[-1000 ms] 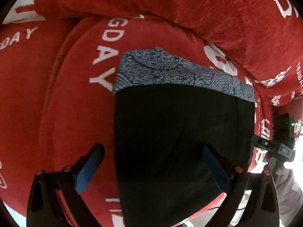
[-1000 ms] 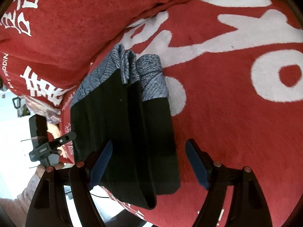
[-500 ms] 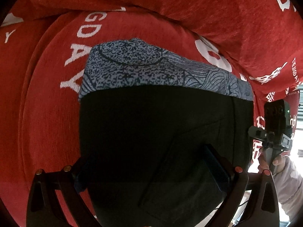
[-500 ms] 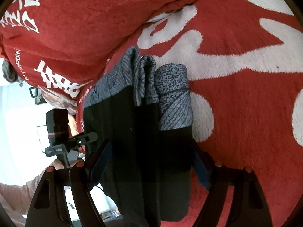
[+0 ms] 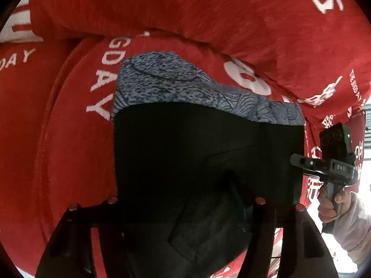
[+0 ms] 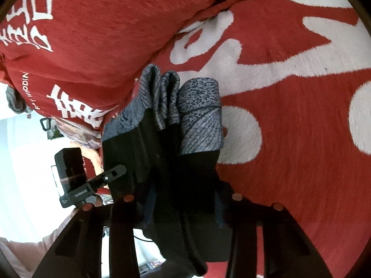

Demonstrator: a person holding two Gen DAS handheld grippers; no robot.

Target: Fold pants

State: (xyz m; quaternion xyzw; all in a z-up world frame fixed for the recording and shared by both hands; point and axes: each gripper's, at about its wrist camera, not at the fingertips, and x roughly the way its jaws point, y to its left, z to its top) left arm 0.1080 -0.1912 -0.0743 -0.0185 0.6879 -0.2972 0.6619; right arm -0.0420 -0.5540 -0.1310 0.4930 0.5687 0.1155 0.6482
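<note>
**On the red sofa, both grippers close on the pants**

On the red sofa [image 5: 69, 139] with white lettering, the black pants [image 5: 197, 150] lie folded on the seat cushion, their blue-grey patterned band [image 5: 180, 85] toward the back cushion [image 5: 185, 7]. The left gripper [image 5: 185, 199] has just been closing, and its jaws now pinch the near black edge of the pants. The right gripper [image 6: 183, 199] has likewise just been closing; its jaws stand narrow, clamped on the stacked layers [image 6: 176, 162] at the near end. From the right wrist view the band shows as several folded layers [image 6: 180, 104] side by side. A hand [image 5: 334, 203] in a pale sleeve [image 5: 354, 227] holds the right gripper's handle beyond the sofa edge.
</note>
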